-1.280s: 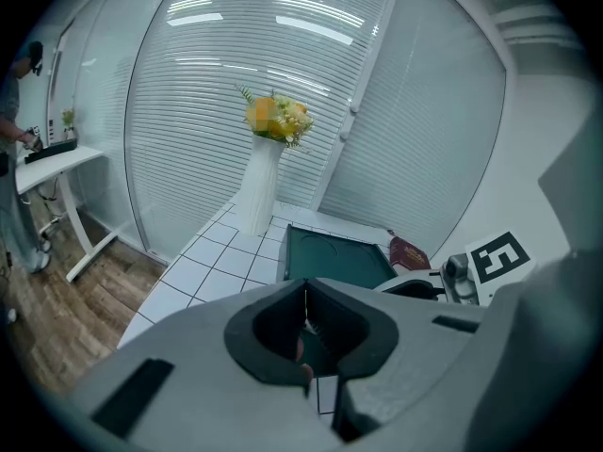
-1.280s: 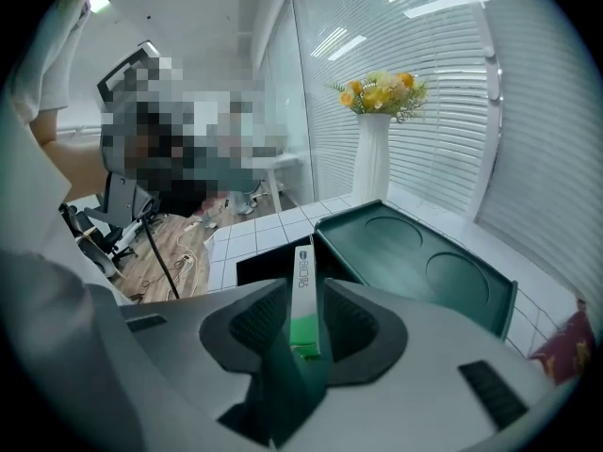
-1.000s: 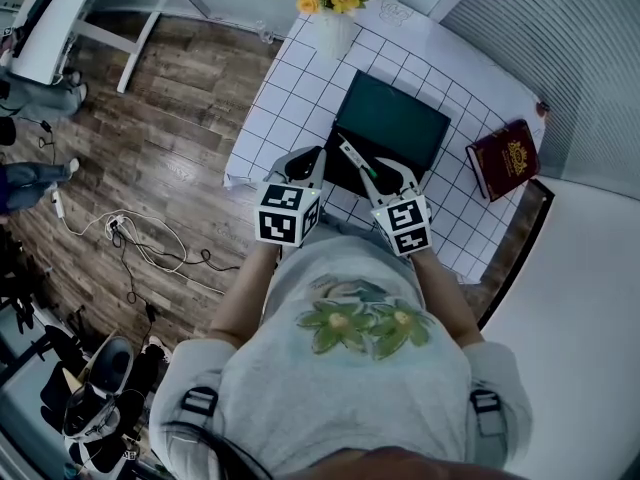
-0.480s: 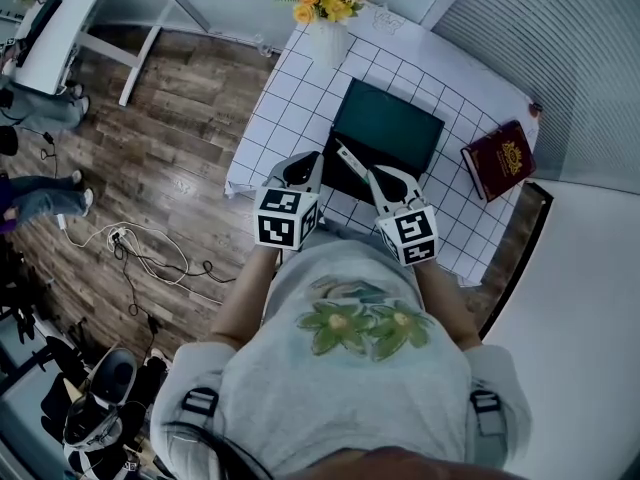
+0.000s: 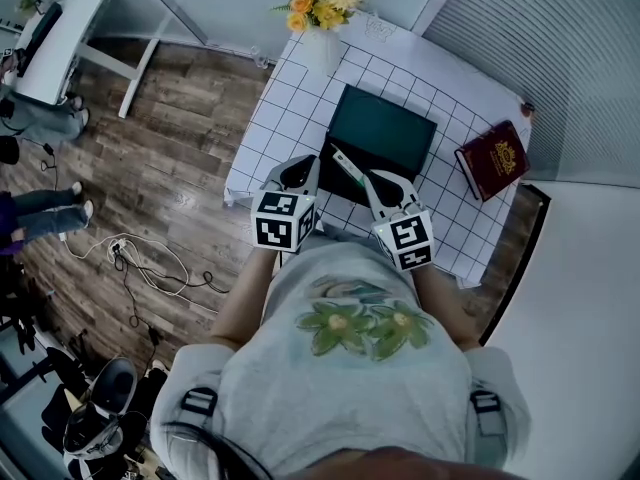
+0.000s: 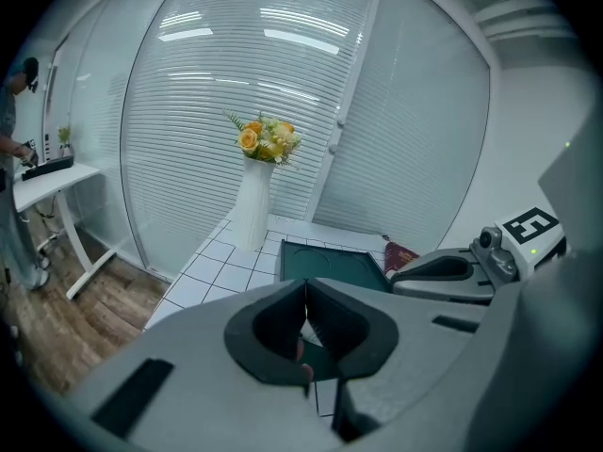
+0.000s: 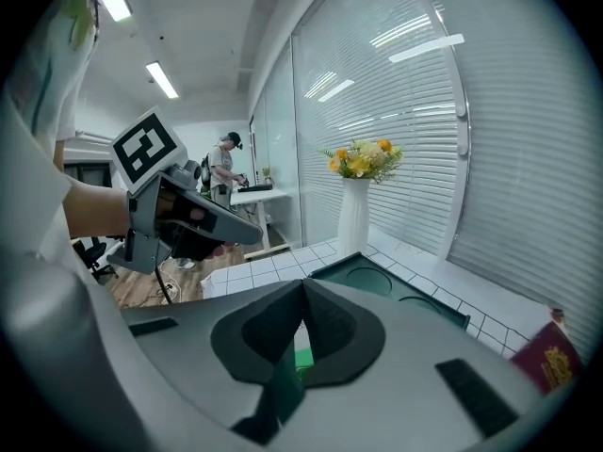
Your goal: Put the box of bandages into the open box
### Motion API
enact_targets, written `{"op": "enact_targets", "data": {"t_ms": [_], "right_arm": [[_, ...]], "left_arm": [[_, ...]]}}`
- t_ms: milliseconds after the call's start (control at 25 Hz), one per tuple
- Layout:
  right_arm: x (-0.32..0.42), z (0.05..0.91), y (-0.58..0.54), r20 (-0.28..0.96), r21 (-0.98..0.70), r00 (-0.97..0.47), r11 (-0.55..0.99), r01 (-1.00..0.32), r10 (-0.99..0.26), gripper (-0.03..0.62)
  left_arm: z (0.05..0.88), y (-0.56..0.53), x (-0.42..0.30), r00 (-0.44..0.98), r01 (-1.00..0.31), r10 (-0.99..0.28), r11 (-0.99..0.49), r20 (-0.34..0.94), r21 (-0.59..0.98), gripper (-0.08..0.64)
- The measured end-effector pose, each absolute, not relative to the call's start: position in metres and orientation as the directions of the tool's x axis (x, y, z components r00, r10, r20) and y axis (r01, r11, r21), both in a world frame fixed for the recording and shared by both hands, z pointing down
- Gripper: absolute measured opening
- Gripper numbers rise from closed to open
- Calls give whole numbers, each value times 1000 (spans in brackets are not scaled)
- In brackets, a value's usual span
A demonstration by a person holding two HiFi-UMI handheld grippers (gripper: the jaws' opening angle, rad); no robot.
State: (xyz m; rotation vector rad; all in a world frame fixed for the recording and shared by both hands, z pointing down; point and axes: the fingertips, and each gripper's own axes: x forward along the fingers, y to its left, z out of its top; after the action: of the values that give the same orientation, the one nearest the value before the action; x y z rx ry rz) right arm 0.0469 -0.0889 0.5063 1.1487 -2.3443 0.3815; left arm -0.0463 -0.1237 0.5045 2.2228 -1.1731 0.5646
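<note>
The open box (image 5: 385, 133) is dark green and lies in the middle of the white gridded table (image 5: 290, 88); it also shows as the green box (image 6: 330, 262) and the green box (image 7: 377, 281) ahead of each gripper. My right gripper (image 5: 375, 180) is shut on the box of bandages (image 5: 345, 163), a thin white pack with a green stripe that points at the box's near edge. Between the shut jaws of the right gripper (image 7: 303, 285), a green and white sliver of the bandage pack (image 7: 300, 358) shows. My left gripper (image 5: 300, 166) hovers beside it at the box's near left corner, jaws together on nothing I can make out.
A white vase of yellow and orange flowers (image 5: 325, 8) stands at the table's far edge behind the box. A dark red book (image 5: 492, 158) lies at the right. The table's left edge drops to wooden floor with cables (image 5: 140, 258). A person (image 7: 224, 172) stands at a far desk.
Both grippers have crept slightly forward toward the green box's near edge, the right one still carrying the bandage pack. Jaw states are unchanged.
</note>
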Motion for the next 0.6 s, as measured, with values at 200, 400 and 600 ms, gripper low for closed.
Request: {"op": "enact_targets", "data": {"t_ms": [200, 400, 600], "right_arm": [[52, 502, -87, 537, -27, -513, 595, -804, -670, 8], [55, 501, -85, 539, -22, -506, 590, -807, -673, 8], [56, 502, -82, 539, -23, -505, 588, -809, -674, 8]], "left_arm": [[501, -124, -43, 534, -838, -610, -471, 585, 275, 11], [498, -124, -40, 539, -836, -612, -476, 579, 275, 11], [498, -123, -38, 548, -830, -609, -479, 574, 284, 11]]}}
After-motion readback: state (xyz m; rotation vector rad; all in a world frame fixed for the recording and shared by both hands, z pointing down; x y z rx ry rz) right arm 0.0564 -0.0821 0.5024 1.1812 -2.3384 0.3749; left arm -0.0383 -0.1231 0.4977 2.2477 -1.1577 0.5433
